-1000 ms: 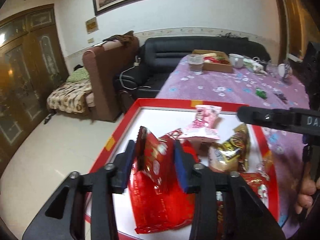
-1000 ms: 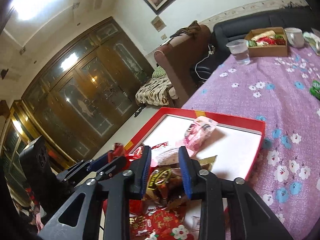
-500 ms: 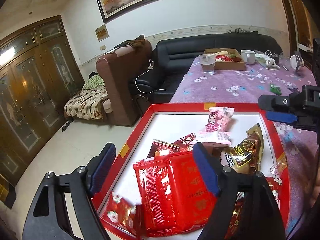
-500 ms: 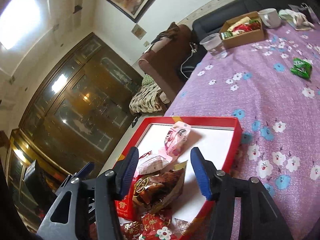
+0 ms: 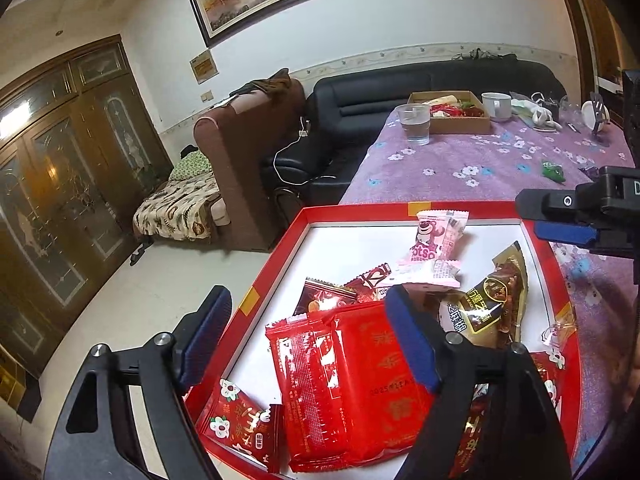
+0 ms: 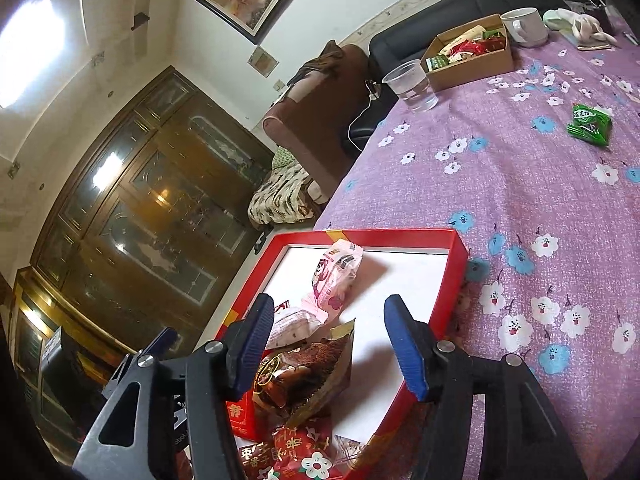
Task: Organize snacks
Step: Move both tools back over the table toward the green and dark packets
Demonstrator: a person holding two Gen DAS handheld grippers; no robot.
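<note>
Covering most of both views, the purple table [image 6: 520,168] carries a red tray [image 5: 280,248] at its near end, and nearly all the snacks lie heaped in the tray's near half. Largest of them is the red pack [image 5: 352,384], flat on the white floor of the tray with its long axis running away from the left gripper [image 5: 308,344], whose fingers are spread wide and hold nothing; the pack sits directly below and between them, so the left is much the nearer hand for it. Next is the brown pouch [image 6: 304,376], lying between and just beyond the fingers of the right gripper [image 6: 328,348], also released and empty. Two pink packets [image 5: 436,236] rest further up the tray. One green packet [image 6: 590,124] lies alone on the cloth, well apart from the tray and off to the right, so reaching it is probably a job for the right hand.
</note>
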